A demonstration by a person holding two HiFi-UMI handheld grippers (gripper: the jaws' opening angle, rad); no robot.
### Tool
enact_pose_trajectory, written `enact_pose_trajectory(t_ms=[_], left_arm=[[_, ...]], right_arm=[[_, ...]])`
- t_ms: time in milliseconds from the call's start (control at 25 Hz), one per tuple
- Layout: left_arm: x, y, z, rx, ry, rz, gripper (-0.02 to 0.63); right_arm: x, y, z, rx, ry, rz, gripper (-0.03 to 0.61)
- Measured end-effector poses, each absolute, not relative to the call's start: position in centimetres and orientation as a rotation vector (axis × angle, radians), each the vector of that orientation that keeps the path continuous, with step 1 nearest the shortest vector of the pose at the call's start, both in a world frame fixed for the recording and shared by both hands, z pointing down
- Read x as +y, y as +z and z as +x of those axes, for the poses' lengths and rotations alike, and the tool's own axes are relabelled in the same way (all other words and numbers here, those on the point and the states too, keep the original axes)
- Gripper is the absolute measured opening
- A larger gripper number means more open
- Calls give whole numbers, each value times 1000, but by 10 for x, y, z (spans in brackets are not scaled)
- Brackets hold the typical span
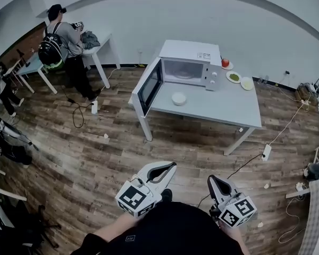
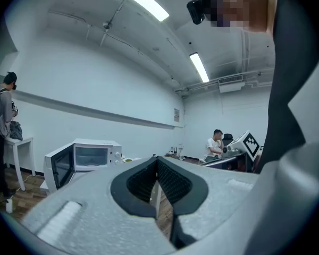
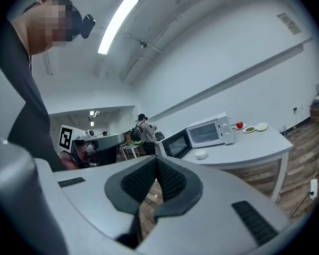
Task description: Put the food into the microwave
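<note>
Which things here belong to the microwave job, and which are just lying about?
Job: open microwave; white bowl before it; plates beside it; grey table underneath.
Lying about: power strip on floor; white desk where a person stands.

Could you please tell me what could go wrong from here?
The cable and power strip on the floor before the table could trip the person. The open microwave door at the table's left edge could be knocked. The left gripper and right gripper are shut, so they could push the bowl instead of gripping it.
</note>
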State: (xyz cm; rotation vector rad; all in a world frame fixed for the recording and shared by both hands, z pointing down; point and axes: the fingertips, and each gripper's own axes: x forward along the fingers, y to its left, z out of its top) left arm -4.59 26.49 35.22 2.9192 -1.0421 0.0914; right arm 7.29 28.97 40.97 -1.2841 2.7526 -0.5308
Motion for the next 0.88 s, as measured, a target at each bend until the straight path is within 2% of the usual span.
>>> enact_pose_trajectory(t_ms=[560,880], left_arm=[[160,366,-134,-1073,182,2891,8],[123,375,-139,-1131,155,2821,8]], right_arm=[[167,411,-21,2784,-587,-1191,14],[130,418,-27,2796,-650,-1139,14]])
